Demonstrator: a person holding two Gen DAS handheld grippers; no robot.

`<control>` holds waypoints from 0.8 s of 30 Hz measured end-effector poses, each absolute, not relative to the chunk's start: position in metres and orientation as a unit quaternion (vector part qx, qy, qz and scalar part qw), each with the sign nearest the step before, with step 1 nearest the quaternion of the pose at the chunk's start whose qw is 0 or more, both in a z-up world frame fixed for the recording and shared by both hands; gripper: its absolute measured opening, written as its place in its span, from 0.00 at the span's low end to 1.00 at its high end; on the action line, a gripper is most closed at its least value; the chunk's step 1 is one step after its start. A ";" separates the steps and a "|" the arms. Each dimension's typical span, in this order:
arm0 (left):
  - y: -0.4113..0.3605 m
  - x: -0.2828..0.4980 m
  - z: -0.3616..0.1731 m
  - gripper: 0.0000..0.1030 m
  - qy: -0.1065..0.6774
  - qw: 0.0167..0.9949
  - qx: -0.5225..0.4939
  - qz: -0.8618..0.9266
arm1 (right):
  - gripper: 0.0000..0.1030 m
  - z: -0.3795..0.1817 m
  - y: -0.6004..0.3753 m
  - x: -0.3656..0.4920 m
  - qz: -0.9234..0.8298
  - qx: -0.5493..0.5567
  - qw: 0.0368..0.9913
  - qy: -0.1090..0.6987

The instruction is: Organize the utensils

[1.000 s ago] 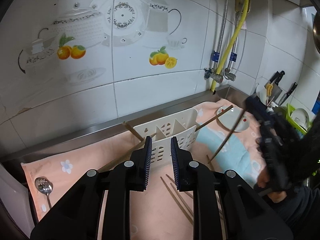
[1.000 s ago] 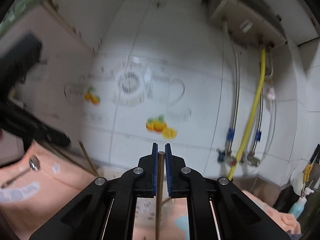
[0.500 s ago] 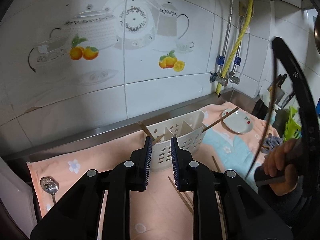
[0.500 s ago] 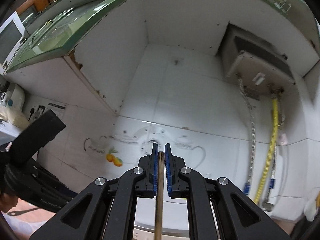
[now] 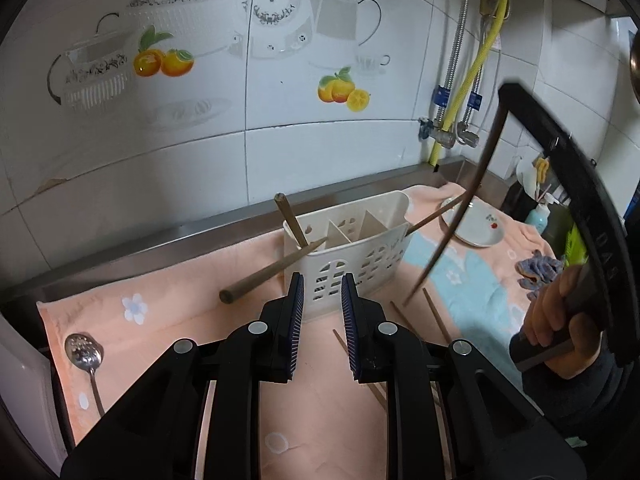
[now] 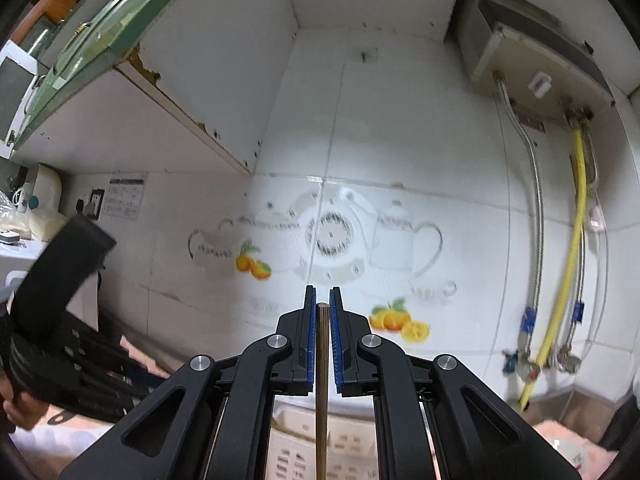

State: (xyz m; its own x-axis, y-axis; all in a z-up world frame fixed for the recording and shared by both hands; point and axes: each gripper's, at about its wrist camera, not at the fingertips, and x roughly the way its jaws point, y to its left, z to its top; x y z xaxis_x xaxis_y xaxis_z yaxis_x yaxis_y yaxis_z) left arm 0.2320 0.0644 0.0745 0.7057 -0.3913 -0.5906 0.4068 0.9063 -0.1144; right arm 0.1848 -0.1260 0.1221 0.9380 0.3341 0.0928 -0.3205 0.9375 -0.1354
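Left wrist view: my left gripper (image 5: 321,322) hangs over the pink towel (image 5: 192,308) on the desk, its jaws slightly parted with nothing between them, just near of the white utensil caddy (image 5: 352,248). The caddy looks larger and closer than a second ago, since this hand has sunk toward it. One chopstick (image 5: 291,222) stands tilted in the caddy's left compartment; a second (image 5: 272,271) leans out over its left wall onto the towel; a third (image 5: 436,213) pokes out to the right, toward the small plate (image 5: 478,232). Loose chopsticks (image 5: 436,318) lie on the towel to the right of my jaws. A slotted spoon (image 5: 85,354) lies at the near left.

My right gripper (image 6: 322,336) is clenched on a single chopstick (image 6: 321,392), as it was a second ago. From the left view that chopstick (image 5: 460,216) hangs steeply, its lower tip above the towel to the right of the caddy, where earlier it slanted low over the towel. My right hand (image 5: 560,320) grips the handle at the right edge.

Right wrist view: the camera now faces the wall tiles (image 6: 340,248) and water heater (image 6: 532,60), having tipped upward; the caddy (image 6: 348,444) lies low, below the jaws.
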 end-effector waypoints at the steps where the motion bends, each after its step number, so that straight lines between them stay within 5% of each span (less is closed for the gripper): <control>1: 0.064 0.231 0.074 0.19 0.317 0.923 0.012 -0.217 | 0.06 0.119 -0.128 0.186 0.165 -0.058 0.984 -0.046; 10: 0.054 0.226 0.070 0.19 0.321 0.919 0.022 -0.227 | 0.06 0.079 -0.155 0.195 0.155 -0.005 0.987 0.047; 24: 0.052 0.220 0.067 0.19 0.329 0.919 0.028 -0.218 | 0.08 0.058 -0.173 0.172 0.145 -0.067 0.981 0.113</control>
State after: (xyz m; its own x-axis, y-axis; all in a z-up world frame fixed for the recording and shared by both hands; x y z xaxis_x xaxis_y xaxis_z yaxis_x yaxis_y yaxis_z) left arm 0.2201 0.0516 0.0672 0.6890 -0.3809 -0.6167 0.4184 0.9037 -0.0908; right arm 0.1724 -0.1726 0.0582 0.9321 0.2700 -0.2414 -0.3002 0.9488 -0.0981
